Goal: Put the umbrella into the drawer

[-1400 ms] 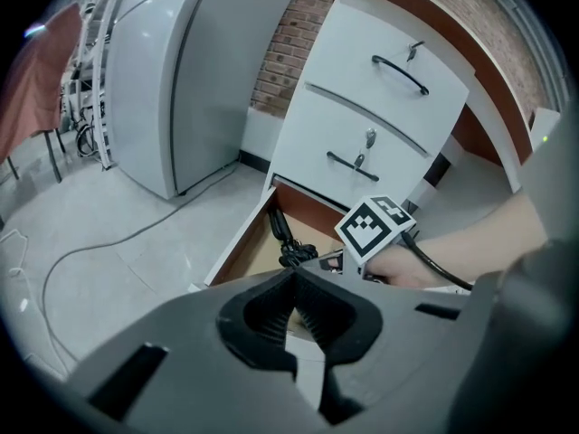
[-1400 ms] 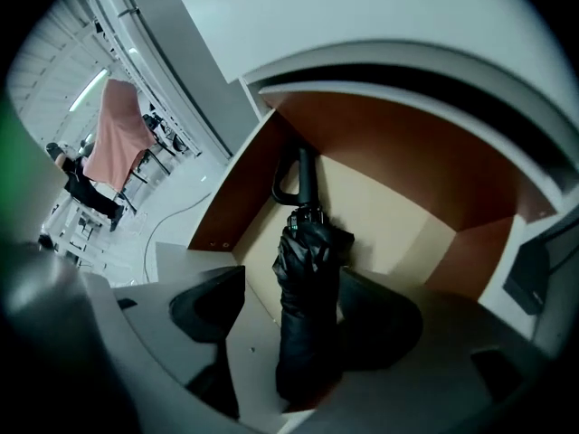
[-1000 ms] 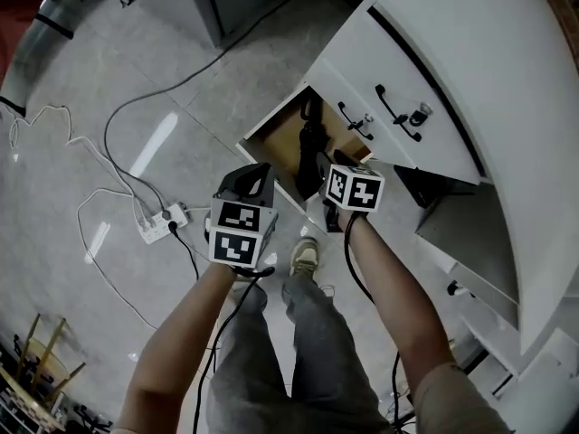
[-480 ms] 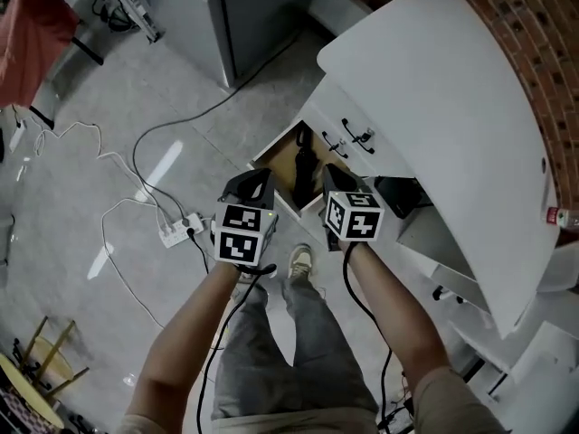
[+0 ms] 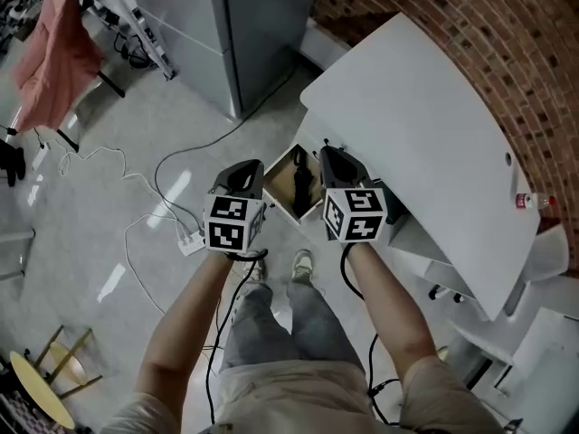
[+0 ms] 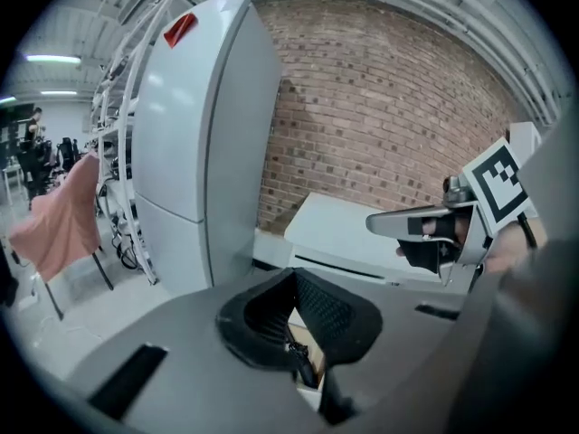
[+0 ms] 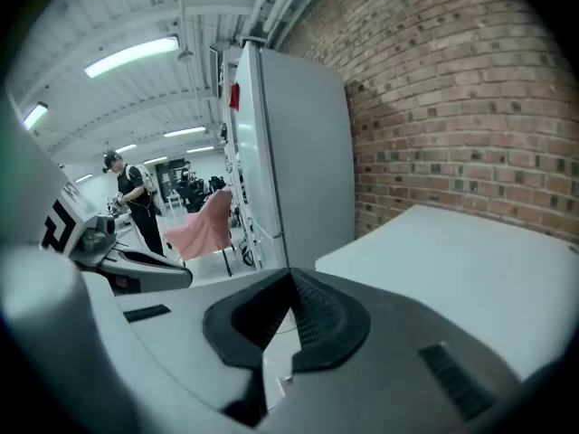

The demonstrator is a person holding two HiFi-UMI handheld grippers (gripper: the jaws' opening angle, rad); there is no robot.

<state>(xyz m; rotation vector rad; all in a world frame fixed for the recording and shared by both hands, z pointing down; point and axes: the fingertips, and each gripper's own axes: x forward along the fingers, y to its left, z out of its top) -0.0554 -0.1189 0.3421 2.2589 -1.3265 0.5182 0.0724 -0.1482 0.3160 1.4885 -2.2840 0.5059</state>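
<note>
left tool [image 5: 242,174], right tool [image 5: 336,163] risen; umbrella [image 5: 303,182] mostly hidden, probably inside drawer [image 5: 282,186]

The drawer [image 5: 282,177] stands pulled out, its mouth free from above. The white bench [image 5: 425,125] walls off the right; a grey cabinet [image 5: 235,25] blocks the far side. Cables [image 5: 159,174] and a power strip [image 5: 191,240] litter the floor at left.

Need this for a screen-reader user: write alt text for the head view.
A person holds the left gripper and right gripper side by side, both shut and empty, above an open drawer with a dark umbrella lying inside. A white desk is at right.
</note>
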